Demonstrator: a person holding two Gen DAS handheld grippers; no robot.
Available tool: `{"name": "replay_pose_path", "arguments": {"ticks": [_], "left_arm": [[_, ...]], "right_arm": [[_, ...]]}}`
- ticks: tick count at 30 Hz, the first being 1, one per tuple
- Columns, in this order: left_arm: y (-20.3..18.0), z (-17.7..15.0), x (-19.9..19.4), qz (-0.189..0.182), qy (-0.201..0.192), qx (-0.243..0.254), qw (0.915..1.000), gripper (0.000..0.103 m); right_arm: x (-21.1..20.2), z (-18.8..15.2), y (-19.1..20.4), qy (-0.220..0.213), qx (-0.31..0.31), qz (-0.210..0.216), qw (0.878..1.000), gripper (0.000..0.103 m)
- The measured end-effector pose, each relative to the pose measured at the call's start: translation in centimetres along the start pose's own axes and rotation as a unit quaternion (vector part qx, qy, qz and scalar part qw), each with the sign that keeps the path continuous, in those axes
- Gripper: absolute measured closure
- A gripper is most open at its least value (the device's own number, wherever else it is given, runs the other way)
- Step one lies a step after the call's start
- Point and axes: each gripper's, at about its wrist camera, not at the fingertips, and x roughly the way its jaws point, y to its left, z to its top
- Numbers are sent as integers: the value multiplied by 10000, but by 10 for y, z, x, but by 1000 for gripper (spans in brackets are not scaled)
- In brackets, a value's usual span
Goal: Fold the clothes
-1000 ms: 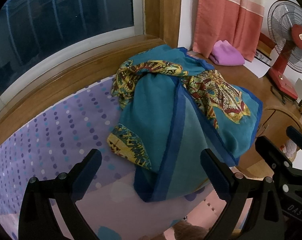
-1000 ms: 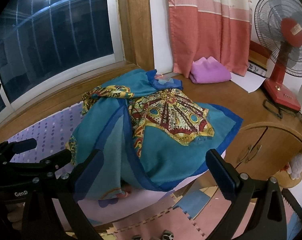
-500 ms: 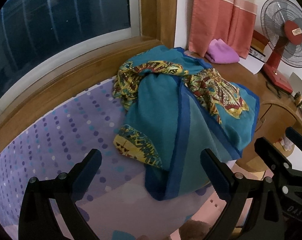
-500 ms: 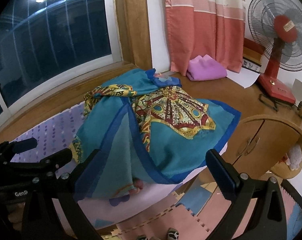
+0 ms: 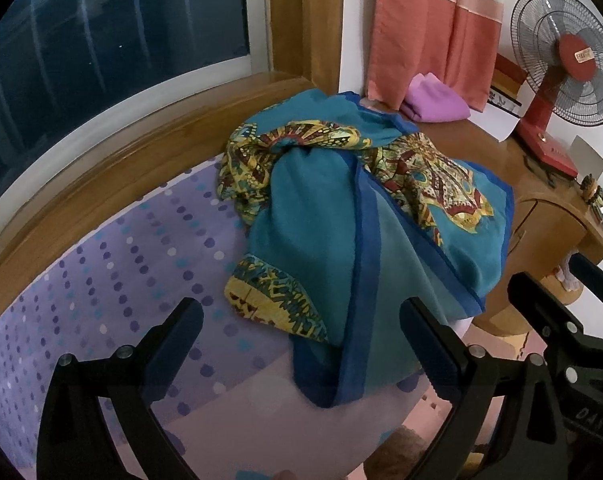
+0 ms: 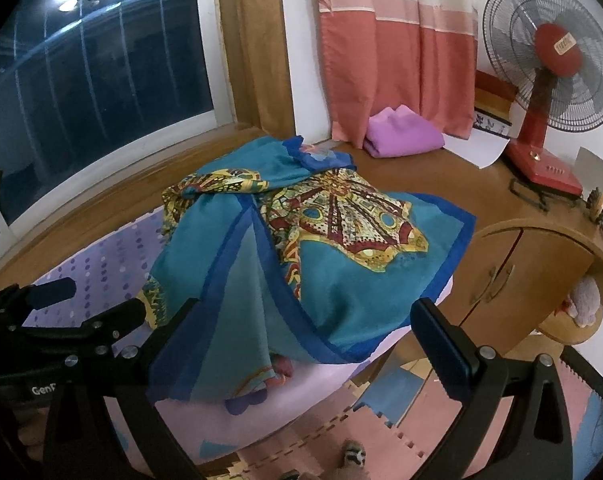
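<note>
A crumpled teal cloth (image 5: 333, 240) (image 6: 301, 264) with dark blue borders and yellow-red patterned patches lies heaped on the corner of a purple dotted mattress (image 5: 121, 272) (image 6: 101, 264); one edge hangs over the mattress front. My left gripper (image 5: 301, 320) hovers open in front of the cloth's near hanging edge, not touching it. My right gripper (image 6: 305, 320) is also open, held just before the cloth's drooping front, with nothing between its fingers. The left gripper's body (image 6: 61, 320) shows at the left of the right wrist view.
A folded pink-purple cloth (image 6: 401, 134) lies on the wooden ledge (image 6: 461, 184) by a salmon curtain (image 6: 401, 60). A red fan (image 6: 549, 80) stands at right above a curved wooden cabinet (image 6: 513, 276). Foam floor mats (image 6: 381, 420) lie below; a dark window (image 5: 101, 52) is behind.
Both grippers have drawn back and risen slightly, so the cloth sits a little farther and more of the mattress shows. The cloth itself has not moved.
</note>
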Motion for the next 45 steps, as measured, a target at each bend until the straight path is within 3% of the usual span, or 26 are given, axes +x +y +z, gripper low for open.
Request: {"name": "replay_pose_path", "arguments": {"ticks": [13, 19, 29, 31, 36, 39, 40, 42, 45], "left_arm": [[-8, 37, 39, 439, 139, -465, 9979, 2], [-3, 63, 76, 568, 287, -763, 9951, 2], [3, 91, 128, 976, 439, -1042, 9888, 2], [-3, 99, 130, 988, 388, -966, 9896, 2], [-36, 122, 137, 1192, 193, -45, 9927, 2], [-44, 133, 165, 1375, 354, 198, 9897, 2], [-43, 136, 174, 1400, 431, 172, 9891, 3], [-38, 139, 190, 1285, 598, 5, 9899, 23], [-28, 141, 211, 994, 889, -385, 9903, 28]], "right_arm": [[60, 34, -21, 221, -206, 450, 9985, 0], [108, 65, -40, 487, -395, 758, 9952, 0], [203, 110, -47, 744, -1308, 1075, 9828, 0], [219, 114, -45, 821, -1465, 1170, 9788, 0], [255, 113, -43, 1100, -1648, 1401, 9701, 0], [271, 108, -44, 1323, -1606, 1568, 9655, 0], [274, 107, -44, 1366, -1621, 1600, 9641, 0], [279, 105, -44, 1427, -1678, 1647, 9614, 0], [282, 102, -44, 1478, -1781, 1676, 9583, 0]]}}
